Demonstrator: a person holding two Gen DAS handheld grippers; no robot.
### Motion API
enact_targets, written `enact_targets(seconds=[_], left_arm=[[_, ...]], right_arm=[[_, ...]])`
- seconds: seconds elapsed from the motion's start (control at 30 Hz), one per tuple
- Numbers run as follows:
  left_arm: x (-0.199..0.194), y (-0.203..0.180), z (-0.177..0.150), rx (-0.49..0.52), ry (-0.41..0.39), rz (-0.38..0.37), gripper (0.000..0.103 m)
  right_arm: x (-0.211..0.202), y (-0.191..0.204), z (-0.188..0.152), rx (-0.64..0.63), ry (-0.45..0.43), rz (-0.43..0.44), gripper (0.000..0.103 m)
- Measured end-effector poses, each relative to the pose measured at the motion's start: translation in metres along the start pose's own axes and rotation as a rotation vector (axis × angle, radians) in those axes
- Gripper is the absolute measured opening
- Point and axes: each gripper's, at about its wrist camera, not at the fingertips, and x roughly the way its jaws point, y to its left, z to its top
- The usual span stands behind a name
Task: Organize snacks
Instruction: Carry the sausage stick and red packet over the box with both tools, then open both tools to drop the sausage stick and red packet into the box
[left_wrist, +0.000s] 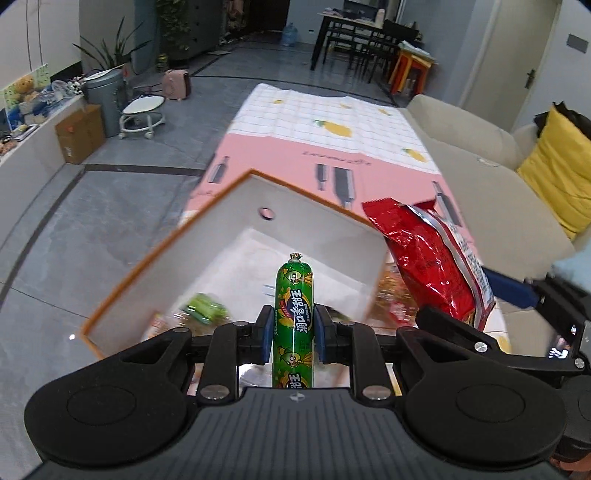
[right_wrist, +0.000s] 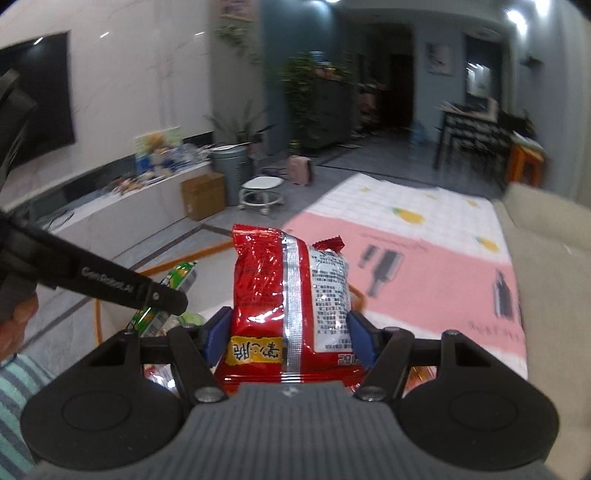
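Observation:
My left gripper (left_wrist: 294, 328) is shut on a green sausage stick (left_wrist: 293, 291), held upright above a white box with an orange rim (left_wrist: 221, 195). Blurred snack packets (left_wrist: 203, 308) lie inside that box. My right gripper (right_wrist: 286, 330) is shut on a red foil snack bag (right_wrist: 266, 280), its printed back panel facing the camera. The same red bag (left_wrist: 432, 258) shows at the right of the left wrist view, beside the box's right wall. In the right wrist view the left gripper's black arm (right_wrist: 110, 284) and the green sausage (right_wrist: 177, 277) appear at the left.
The table carries a pink and white checked cloth (left_wrist: 332, 125) with lemon prints. A beige sofa (left_wrist: 480, 155) with a yellow cushion (left_wrist: 561, 162) runs along the right. Grey floor, a cardboard box (left_wrist: 79, 133), a bin (left_wrist: 105, 96) and a low white stool (left_wrist: 142, 114) lie to the left.

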Motion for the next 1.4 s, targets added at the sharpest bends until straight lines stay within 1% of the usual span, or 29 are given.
enact_targets(seconds=[0.13, 0.3, 0.5, 0.7, 1.0, 1.2, 1.33, 1.4], left_arm=[[0.014, 0.019, 0.011, 0.012, 0.04, 0.018, 0.024], [0.04, 0.036, 0.016, 0.023, 0.09, 0.044, 0.024], [0.069, 0.045, 0.014, 0.058, 0.15, 0.052, 0.024], [0.09, 0.05, 0.011, 0.07, 0.209, 0.061, 0.024], [0.114, 0.053, 0.007, 0.067, 0.27, 0.07, 0.024], [0.124, 0.053, 0.005, 0.071, 0.31, 0.098, 0.025], [0.123, 0.054, 0.006, 0.075, 0.302, 0.101, 0.025], [0.121, 0.053, 0.006, 0.085, 0.297, 0.1, 0.029]], right_arm=[[0.029, 0.018, 0.019, -0.089, 0.018, 0.035, 0.064], [0.069, 0.031, 0.031, -0.203, 0.084, 0.035, 0.064], [0.108, 0.041, 0.029, -0.362, 0.152, 0.002, 0.064], [0.146, 0.039, 0.019, -0.446, 0.222, -0.005, 0.064], [0.168, 0.033, 0.009, -0.481, 0.308, -0.015, 0.064], [0.179, 0.035, 0.003, -0.488, 0.364, -0.013, 0.065], [0.185, 0.035, 0.0, -0.481, 0.397, -0.009, 0.065], [0.184, 0.036, 0.0, -0.478, 0.403, -0.005, 0.065]])
